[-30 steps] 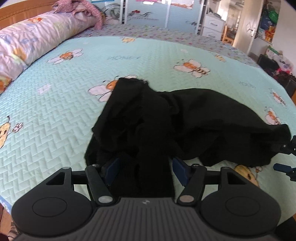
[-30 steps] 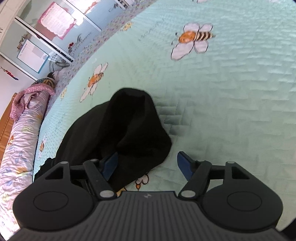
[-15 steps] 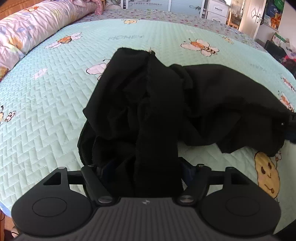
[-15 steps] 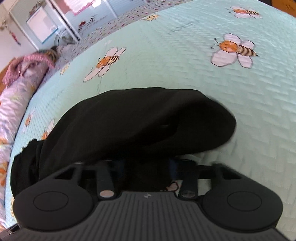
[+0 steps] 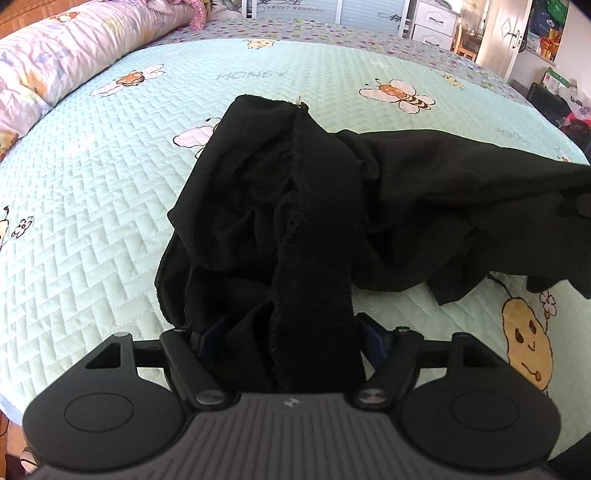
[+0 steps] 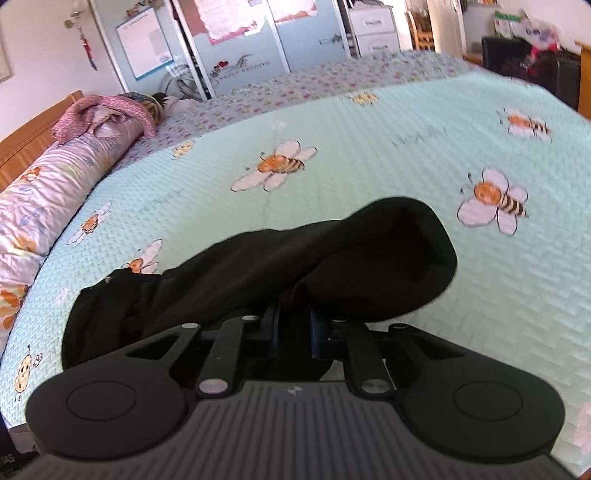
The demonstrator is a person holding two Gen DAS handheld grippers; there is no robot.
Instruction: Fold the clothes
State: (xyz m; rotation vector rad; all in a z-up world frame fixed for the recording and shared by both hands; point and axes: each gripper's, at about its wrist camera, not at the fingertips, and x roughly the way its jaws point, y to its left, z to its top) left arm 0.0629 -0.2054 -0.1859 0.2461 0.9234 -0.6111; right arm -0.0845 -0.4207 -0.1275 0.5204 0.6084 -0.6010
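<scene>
Mint-green quilted bedspread, printed with bees, is covering the whole work surface in the left wrist view. A rolled floral duvet is lying along the far left edge, and white drawers are standing beyond the far side of the bed. The black garment is lying crumpled at the near centre of the bedspread, with one part stretching off to the right and lifting clear of the surface there. A thick band of the garment is running down between the fingers of the left gripper. Its jaws are standing wide, one blue pad is showing just beside the band, and whether the pads are pressing the cloth cannot be told.

In the right wrist view, the same bedspread is filling the frame, with the duvet at the far left and a pink knitted item resting on its far end. The right gripper is closing its jaws, which are standing narrow with a fold of the garment pinched between the pads. The cloth is hanging raised over the fingers, bulging to the right and trailing down to the left onto the bedspread.
</scene>
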